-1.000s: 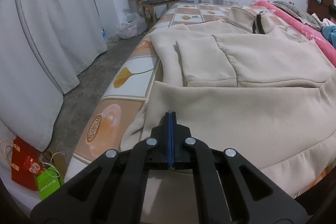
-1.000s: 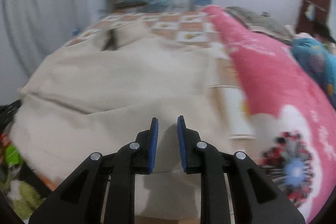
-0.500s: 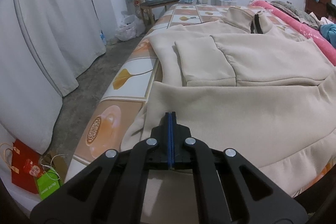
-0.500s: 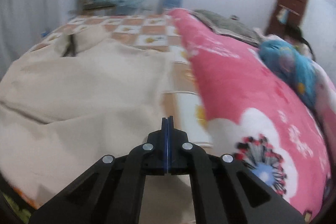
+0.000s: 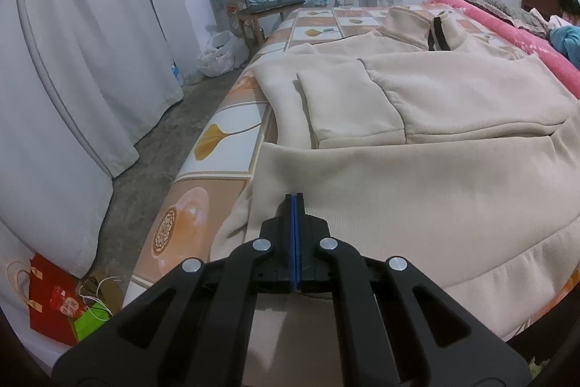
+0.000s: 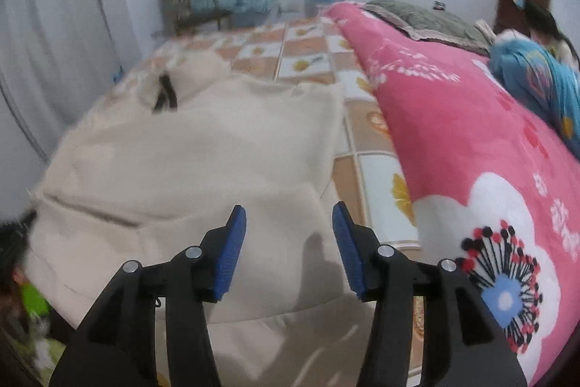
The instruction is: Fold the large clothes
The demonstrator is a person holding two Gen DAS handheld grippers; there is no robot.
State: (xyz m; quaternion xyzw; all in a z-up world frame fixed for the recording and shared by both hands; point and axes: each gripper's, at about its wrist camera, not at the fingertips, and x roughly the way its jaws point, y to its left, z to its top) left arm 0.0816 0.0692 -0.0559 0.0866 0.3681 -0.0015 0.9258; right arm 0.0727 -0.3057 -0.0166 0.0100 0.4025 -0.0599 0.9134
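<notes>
- Cream fleece makes up the large pullover [image 5: 453,176], a thick soft garment with a short dark zip at the collar; it lies spread on the bed [image 5: 224,140], whose cover is a tiled print of orange and white squares with leaves.
- One sleeve [image 5: 344,107] is already laid inward across the chest, and the lower part of the body seems to be turned up over it, so I judge the first folds as done.
- The near hem hangs a little over the bed edge in the left wrist view; the bundle is not yet compact.
- The left tool [image 5: 294,202] has its blue pads pressed together; they rest at the near fold of the cream cloth. Whether a thin layer is pinched between them I cannot tell.
- The right tool [image 6: 289,216] has its jaws opening, the blue pads stand apart above the right side of the pullover, and no cloth is between them.
- Beside the garment on the right lies a pink plush blanket [image 6: 471,140] with white flowers, apart from the cloth by a strip of the bed cover.
- What is left, in my judgement: to take the right side or the near edge, to fold it over once more, and to smooth the result into a neat rectangle.
</notes>
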